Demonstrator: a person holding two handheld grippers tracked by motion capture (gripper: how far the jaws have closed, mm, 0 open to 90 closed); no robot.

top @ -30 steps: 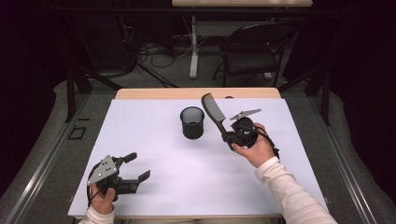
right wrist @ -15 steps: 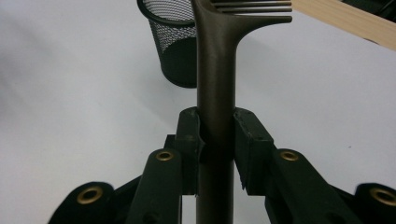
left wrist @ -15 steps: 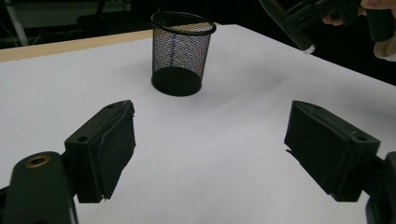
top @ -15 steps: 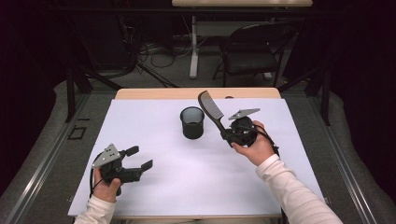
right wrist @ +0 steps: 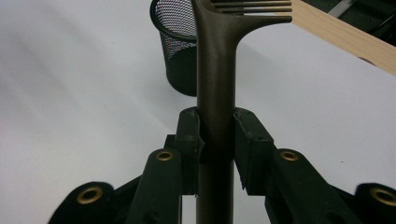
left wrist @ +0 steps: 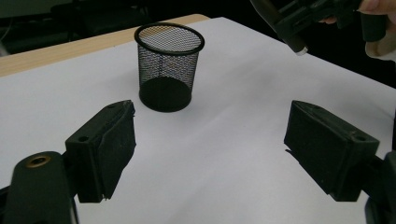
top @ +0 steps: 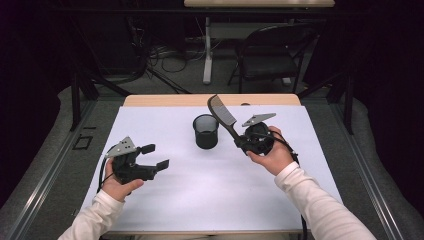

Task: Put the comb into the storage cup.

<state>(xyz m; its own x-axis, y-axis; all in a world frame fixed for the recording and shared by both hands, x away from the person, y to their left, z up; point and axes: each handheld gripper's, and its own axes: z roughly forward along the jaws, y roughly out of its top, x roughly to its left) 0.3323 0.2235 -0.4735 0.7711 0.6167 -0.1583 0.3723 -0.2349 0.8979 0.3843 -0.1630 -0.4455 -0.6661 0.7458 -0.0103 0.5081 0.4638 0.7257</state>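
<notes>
A black mesh cup (top: 206,131) stands upright near the middle of the white sheet (top: 215,190); it is also in the left gripper view (left wrist: 168,65) and behind the comb in the right gripper view (right wrist: 177,42). My right gripper (top: 243,145) is shut on the handle of a dark comb (top: 223,117), which slants up and left, its toothed head above and just right of the cup. The pads clamp the comb's handle (right wrist: 215,93) from both sides. My left gripper (top: 155,156) hovers open at the left, aimed at the cup, nothing between its pads (left wrist: 112,144).
A wooden table edge (top: 165,100) runs behind the white sheet. A black chair (top: 272,55) and cables lie on the floor beyond. The right hand with its gripper (left wrist: 322,18) shows at the top of the left gripper view.
My left gripper has risen and moved forward toward the cup. The right gripper with the comb has barely shifted, the comb head tilting slightly left.
</notes>
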